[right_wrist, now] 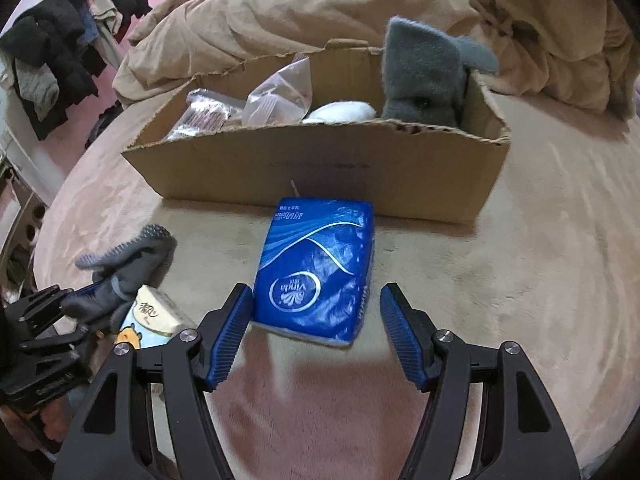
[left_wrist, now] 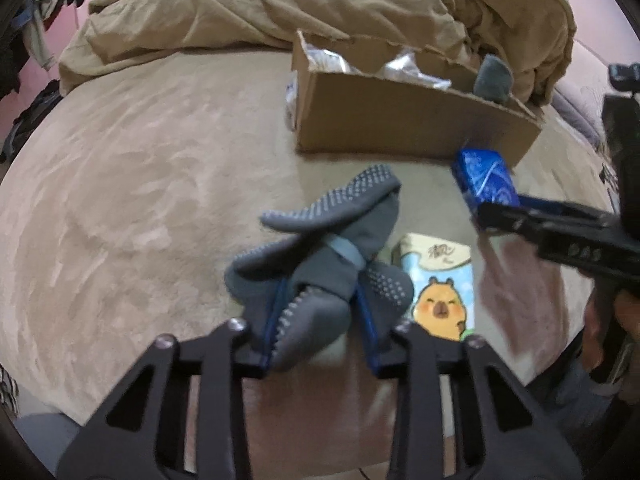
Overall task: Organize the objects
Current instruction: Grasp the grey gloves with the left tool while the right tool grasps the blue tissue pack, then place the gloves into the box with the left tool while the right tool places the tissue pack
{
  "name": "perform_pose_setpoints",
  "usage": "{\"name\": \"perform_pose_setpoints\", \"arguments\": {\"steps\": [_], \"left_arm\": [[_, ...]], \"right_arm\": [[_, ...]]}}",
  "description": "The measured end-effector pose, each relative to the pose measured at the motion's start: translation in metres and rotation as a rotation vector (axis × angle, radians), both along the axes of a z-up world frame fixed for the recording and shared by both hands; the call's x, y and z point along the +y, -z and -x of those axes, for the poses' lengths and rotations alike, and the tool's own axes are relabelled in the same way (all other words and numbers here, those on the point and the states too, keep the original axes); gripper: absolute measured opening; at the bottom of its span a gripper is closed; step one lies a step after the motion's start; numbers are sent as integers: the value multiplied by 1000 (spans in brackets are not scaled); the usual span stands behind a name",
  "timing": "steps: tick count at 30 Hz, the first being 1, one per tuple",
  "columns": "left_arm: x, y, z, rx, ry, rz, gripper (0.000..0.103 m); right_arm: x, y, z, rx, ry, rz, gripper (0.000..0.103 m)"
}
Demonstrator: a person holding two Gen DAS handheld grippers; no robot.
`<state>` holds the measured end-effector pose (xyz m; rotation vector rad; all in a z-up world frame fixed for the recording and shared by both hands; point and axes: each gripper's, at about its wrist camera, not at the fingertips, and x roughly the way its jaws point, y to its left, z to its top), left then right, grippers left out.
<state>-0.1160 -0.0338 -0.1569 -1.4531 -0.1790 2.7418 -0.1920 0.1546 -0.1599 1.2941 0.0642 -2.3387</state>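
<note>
My left gripper (left_wrist: 320, 328) is shut on a bundle of grey grip socks (left_wrist: 320, 256), held above the beige bed; it also shows in the right wrist view (right_wrist: 120, 264). My right gripper (right_wrist: 316, 332) is open, its blue pads on either side of a blue Vinda tissue pack (right_wrist: 316, 268) lying in front of the cardboard box (right_wrist: 320, 168). The left pad looks close to the pack; the right pad is apart. The pack also shows in the left wrist view (left_wrist: 486, 180). A capybara tissue pack (left_wrist: 440, 284) lies under the socks.
The box holds plastic bags (right_wrist: 276, 96), a white item (right_wrist: 340, 112) and a grey fuzzy cloth (right_wrist: 424, 76) at its right end. A rumpled tan duvet (right_wrist: 320, 12) lies behind the box. Clothes (right_wrist: 60, 60) hang at the far left.
</note>
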Motion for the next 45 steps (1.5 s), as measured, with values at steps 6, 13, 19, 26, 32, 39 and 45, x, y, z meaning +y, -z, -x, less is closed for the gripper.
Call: {"name": "perform_pose_setpoints", "arguments": {"steps": [6,13,19,26,32,39,45], "left_arm": [[4,-10,-7,23,-12,-28,26],[6,-31,-24,45,-6,-60,24],[7,-55,-36,76,-11,-84,24],[10,-85,-43,113,-18,-125,24],[22,-115,-43,163,8,-151,24],[31,-140,-23,216,43,-153,24],[22,-155,-3,247,12,-176,24]], "right_arm": [[-3,-1,-5,19,-27,-30,54],[5,-13,-24,19,-55,-14,49],[21,-31,-44,28,-29,21,49],[32,-53,-56,21,-12,75,50],[53,-76,-59,54,28,112,50],[61,-93,-44,100,48,118,50],[54,-102,-22,130,35,129,50]]}}
